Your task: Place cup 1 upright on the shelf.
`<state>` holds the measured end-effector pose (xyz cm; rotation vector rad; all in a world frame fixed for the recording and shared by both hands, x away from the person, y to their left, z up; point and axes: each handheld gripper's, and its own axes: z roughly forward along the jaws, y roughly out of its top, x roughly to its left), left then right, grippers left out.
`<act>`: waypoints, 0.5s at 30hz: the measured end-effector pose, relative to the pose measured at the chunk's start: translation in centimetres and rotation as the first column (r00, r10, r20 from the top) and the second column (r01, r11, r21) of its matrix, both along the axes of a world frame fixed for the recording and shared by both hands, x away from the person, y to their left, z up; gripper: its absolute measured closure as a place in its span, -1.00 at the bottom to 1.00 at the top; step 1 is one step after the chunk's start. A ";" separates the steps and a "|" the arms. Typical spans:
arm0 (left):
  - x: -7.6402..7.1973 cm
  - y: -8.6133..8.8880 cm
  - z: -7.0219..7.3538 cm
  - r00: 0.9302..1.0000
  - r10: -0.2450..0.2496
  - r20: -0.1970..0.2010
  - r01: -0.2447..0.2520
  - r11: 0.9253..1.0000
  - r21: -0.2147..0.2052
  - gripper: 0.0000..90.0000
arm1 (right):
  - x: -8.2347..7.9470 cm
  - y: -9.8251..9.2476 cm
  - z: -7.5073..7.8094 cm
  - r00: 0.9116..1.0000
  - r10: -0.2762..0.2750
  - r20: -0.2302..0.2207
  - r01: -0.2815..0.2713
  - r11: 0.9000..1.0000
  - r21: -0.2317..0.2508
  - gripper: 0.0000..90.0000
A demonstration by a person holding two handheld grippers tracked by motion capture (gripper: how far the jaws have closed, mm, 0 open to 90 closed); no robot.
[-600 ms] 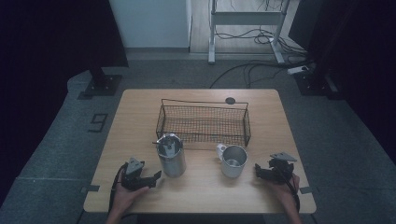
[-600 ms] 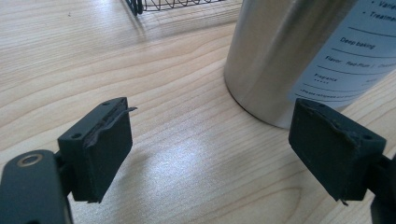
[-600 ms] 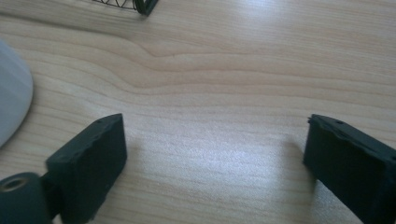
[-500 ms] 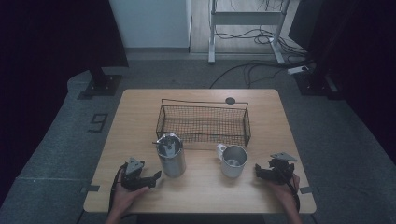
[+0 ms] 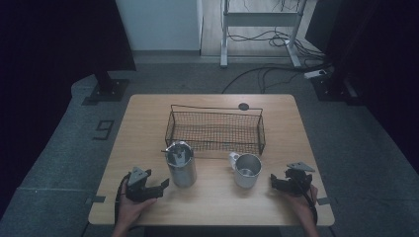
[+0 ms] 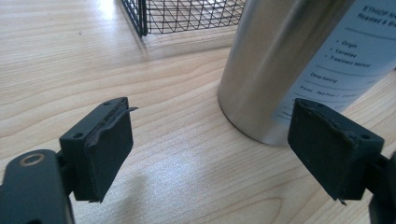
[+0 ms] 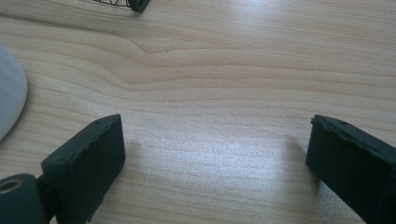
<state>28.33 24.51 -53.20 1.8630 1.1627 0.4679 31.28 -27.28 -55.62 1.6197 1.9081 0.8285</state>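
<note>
A: Where's the steel canister (image 6: 285,65)?
B: Upright, just ahead of the left gripper (image 6: 219,154), nearer one spread jaw, untouched.
A: And the right gripper (image 7: 215,163)?
B: Jaws wide over bare table (image 7: 224,93); the mug (image 5: 246,169) sits off one side, the wire basket (image 5: 215,129) beyond.

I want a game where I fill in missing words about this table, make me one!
1. The tall steel canister stands nearest the ____ gripper.
2. The wire basket has ____ inside it.
3. The white mug sits on the wooden ____.
4. Both grippers, the right gripper too, have their jaws ____.

Missing words: left; nothing; table; open
</note>
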 end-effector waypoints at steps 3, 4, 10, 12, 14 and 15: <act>-0.1 0.1 0.2 1.000 0.000 0.003 0.000 1.000 -0.013 -0.68 | 0.0 0.0 0.0 1.000 -0.001 0.000 0.001 1.000 0.000 -0.90; -0.2 0.3 0.5 1.000 -0.003 0.010 0.003 1.000 -0.018 -0.68 | -0.1 0.0 0.0 1.000 -0.002 0.001 0.002 1.000 0.000 -0.89; -0.5 0.4 1.0 1.000 -0.014 0.024 0.015 0.999 -0.031 -0.67 | -0.1 0.0 0.0 1.000 -0.002 0.001 0.002 1.000 0.001 -0.89; -0.5 0.3 1.2 1.000 -0.017 0.024 0.017 0.999 -0.033 -0.67 | -0.1 0.0 0.0 1.000 -0.002 0.002 0.002 1.000 0.001 -0.89; -0.4 0.3 1.4 0.999 -0.022 0.028 0.023 0.999 -0.039 -0.67 | -0.1 0.0 0.0 1.000 0.000 0.002 0.000 1.000 0.001 -0.89; -0.4 0.2 1.5 0.999 -0.026 0.032 0.027 0.999 -0.041 -0.67 | -0.1 -0.1 0.0 1.000 0.003 0.002 -0.003 1.000 0.001 -0.88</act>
